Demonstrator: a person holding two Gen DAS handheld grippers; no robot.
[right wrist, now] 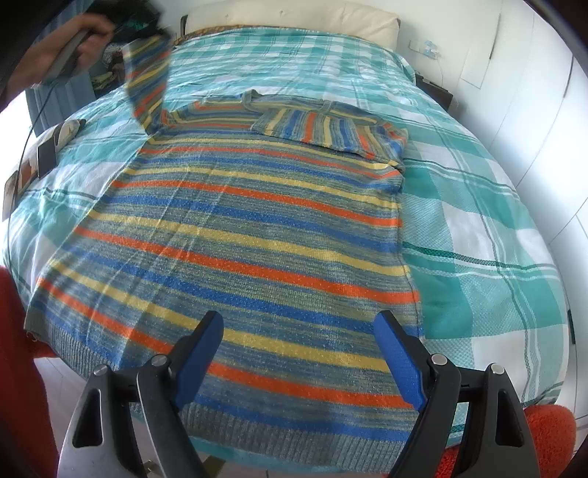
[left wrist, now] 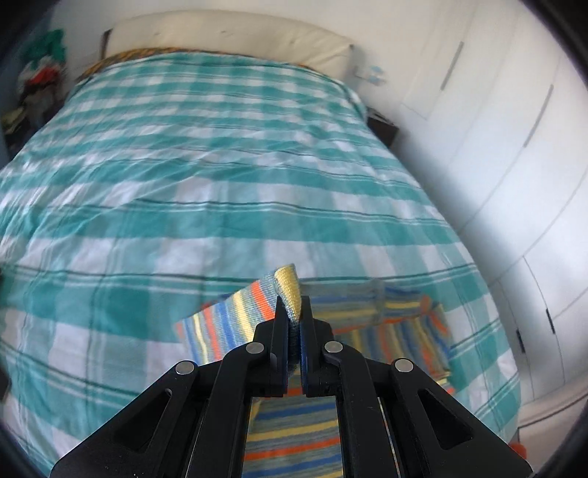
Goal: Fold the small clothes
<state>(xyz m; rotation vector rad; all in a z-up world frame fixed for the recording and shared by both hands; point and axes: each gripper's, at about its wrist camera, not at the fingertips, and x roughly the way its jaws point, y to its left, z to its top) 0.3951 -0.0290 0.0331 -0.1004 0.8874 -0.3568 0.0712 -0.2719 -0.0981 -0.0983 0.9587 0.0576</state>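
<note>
A striped knit sweater in blue, orange, yellow and grey lies flat on the bed, hem toward the right wrist camera. Its right sleeve is folded across the chest. My left gripper is shut on the cuff of the left sleeve, which it holds lifted above the bed; the raised sleeve also shows in the right wrist view at the upper left. My right gripper is open and empty, hovering over the sweater's hem.
The bed has a teal and white checked cover and a cream headboard. White wardrobe doors line the right side. A pile of clothes sits at the far left. Small flat items lie on the bed's left edge.
</note>
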